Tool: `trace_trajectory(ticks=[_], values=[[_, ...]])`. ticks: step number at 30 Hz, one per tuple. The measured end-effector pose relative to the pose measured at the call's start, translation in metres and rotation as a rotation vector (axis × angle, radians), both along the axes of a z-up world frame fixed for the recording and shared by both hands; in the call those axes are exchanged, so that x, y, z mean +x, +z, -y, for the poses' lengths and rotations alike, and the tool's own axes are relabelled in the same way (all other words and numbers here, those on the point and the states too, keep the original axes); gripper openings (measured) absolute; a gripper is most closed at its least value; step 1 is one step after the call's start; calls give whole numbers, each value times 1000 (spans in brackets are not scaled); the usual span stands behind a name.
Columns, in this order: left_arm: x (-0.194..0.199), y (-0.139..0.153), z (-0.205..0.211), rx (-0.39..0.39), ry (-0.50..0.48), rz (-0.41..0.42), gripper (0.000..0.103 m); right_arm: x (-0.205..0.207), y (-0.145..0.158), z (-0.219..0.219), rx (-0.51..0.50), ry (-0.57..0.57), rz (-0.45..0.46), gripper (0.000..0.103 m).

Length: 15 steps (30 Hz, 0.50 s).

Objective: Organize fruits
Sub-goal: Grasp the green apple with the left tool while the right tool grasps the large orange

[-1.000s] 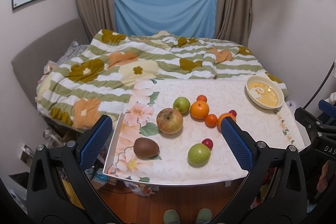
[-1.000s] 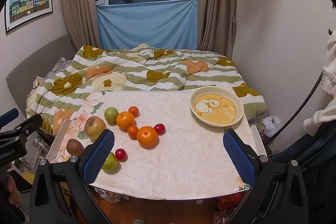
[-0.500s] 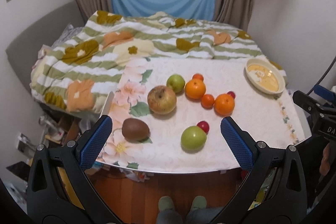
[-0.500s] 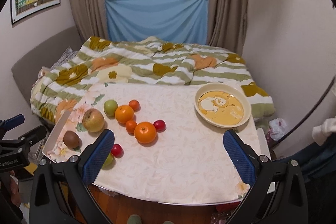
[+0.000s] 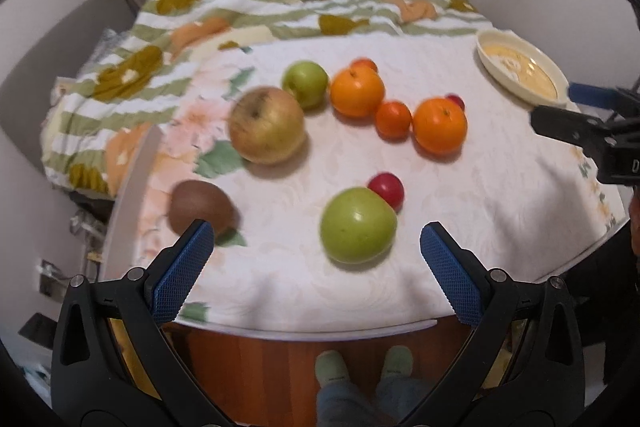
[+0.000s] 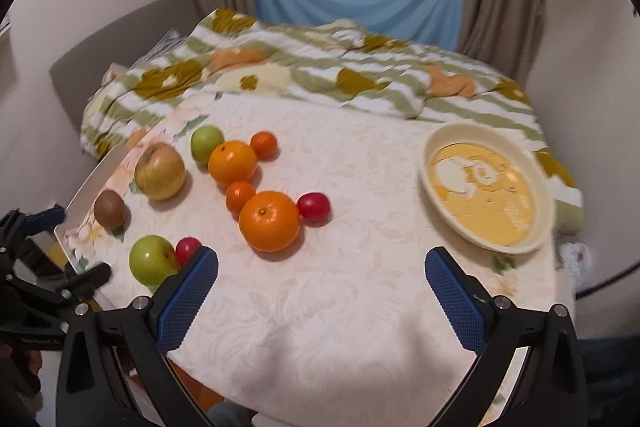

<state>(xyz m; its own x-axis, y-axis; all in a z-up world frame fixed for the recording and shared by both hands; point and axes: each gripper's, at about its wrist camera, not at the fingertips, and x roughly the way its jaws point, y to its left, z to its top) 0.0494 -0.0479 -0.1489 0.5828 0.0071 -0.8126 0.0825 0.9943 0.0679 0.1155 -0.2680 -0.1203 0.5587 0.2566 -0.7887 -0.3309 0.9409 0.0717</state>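
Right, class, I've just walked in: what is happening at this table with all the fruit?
A person holds a tool in each hand over the table; both are open and empty. The left tool is nearest a green apple at the front edge. The right tool faces bare cloth. The fruit lies loose on the tablecloth, and the yellow bowl holds none.

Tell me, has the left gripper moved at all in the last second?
Yes. The left gripper has come forward and down toward the table: the near green apple now sits between its open fingers, much larger than before.
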Motion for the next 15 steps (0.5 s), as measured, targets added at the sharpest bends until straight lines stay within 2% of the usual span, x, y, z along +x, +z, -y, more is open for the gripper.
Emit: trace_trajectory(ticks=[6, 11, 15], values=[[13, -23, 9, 13, -36, -38, 103, 24, -28, -4, 30, 66, -101, 103], [24, -33, 13, 27, -70, -53, 103, 38, -42, -7, 42, 90, -150, 103], [31, -39, 16, 32, -102, -71, 103, 46, -51, -8, 64, 103, -193, 94]])
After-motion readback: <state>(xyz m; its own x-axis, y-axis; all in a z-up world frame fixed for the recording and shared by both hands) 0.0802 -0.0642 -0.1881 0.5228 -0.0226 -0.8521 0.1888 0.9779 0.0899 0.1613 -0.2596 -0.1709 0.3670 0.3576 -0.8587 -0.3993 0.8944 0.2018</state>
